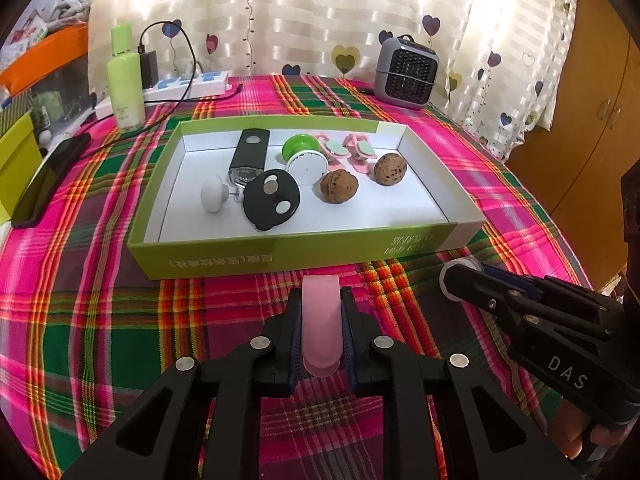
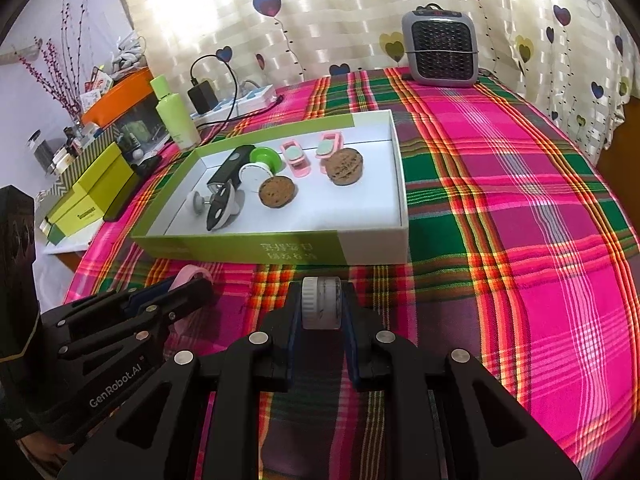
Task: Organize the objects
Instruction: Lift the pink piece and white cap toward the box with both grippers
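Two grippers sit low over the plaid tablecloth (image 1: 120,320), just short of the near wall of the green-and-white box (image 1: 280,250). The left gripper (image 1: 320,320) has its fingers pressed against the sides of a pink tape roll (image 1: 321,320) standing on edge between them. Beside it, the right gripper (image 2: 321,304) pinches a white tape roll (image 2: 321,302) the same way, upright on edge between its pads.

Inside the open box, nearest the front, lie a black round piece with two pale discs (image 1: 271,199) and a white knob (image 1: 216,193), with two brown walnuts (image 1: 339,186) to their right. Behind those are a black rectangular light (image 1: 249,156), a green-and-white round object (image 1: 305,158) and two pink clips (image 1: 347,150) toward the back wall.

Left of the box a dark phone (image 1: 48,180) lies flat on the cloth. Farther back stand a pale green bottle (image 1: 125,80) and a white power strip (image 1: 188,85) with a black charger plugged in. A grey fan heater (image 1: 406,74) sits at the far edge, before a heart-patterned curtain (image 1: 300,12).
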